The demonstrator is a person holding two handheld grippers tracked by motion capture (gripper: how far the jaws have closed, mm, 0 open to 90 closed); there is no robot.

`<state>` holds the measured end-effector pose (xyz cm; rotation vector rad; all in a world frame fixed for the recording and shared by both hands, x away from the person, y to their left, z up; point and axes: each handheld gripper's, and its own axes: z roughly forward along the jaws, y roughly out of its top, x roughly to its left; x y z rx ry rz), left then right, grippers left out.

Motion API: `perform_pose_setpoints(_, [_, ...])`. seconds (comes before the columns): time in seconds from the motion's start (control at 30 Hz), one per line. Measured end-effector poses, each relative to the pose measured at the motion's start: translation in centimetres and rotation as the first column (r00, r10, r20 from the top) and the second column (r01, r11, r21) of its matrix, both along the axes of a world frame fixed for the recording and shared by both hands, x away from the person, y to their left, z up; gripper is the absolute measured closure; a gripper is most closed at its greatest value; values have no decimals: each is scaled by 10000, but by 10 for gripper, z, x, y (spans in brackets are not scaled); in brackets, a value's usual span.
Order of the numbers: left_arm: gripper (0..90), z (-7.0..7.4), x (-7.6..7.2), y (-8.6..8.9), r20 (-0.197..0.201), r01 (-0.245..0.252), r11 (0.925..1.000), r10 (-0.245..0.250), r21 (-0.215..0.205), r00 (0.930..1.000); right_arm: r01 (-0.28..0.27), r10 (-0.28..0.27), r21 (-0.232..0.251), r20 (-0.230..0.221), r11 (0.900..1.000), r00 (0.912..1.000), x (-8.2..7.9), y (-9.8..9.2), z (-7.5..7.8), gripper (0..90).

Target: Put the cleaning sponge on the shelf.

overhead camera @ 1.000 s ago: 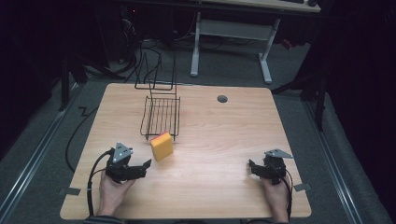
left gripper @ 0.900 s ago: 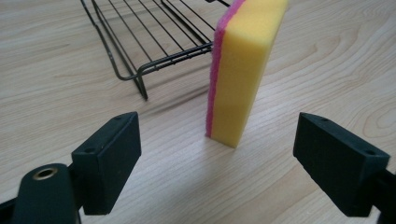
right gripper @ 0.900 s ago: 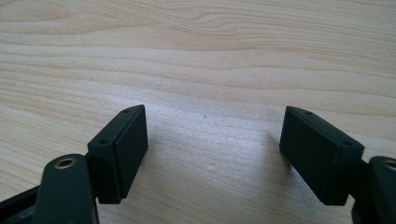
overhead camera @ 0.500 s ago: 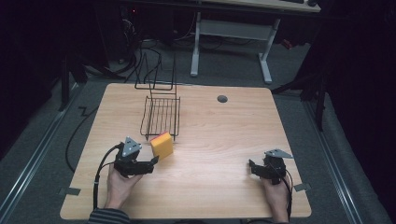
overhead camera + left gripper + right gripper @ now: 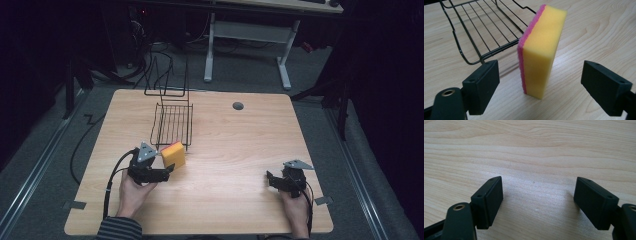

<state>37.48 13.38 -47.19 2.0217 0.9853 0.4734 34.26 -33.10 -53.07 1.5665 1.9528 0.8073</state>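
One sponge (image 5: 173, 154) stands on the table (image 5: 240, 150) (yellow, with a pink layer on one face). One wire rack (image 5: 172, 122) lies on the same top, with a second wire piece (image 5: 167, 80) at its far end, whether joined to it cannot be told. Two grippers: the left gripper (image 5: 165, 172) and the right gripper (image 5: 271, 180), each with two black jaws, four jaws in all. Two hands hold them, one apiece. One round grommet (image 5: 238, 106) sits in the tabletop. Behind, one desk frame (image 5: 247, 35) stands on two legs.

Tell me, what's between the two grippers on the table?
Just bare wooden table, as the high view shows. The sponge stands by the left gripper; the right gripper is far across.
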Motion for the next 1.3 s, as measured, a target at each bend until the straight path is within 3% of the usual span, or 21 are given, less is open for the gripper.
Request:
perform_pose_setpoints(0.5, [196,-8,19,-11,-178,201,9998,-199,98,9996,3,-3,3,2,10000,10000,0,0,0,236])
perform_pose_setpoints(1.3, [408,-26,34,-15,-403,751,9972,-748,54,9964,0,0,1,0,10000,10000,0,0,0,236])
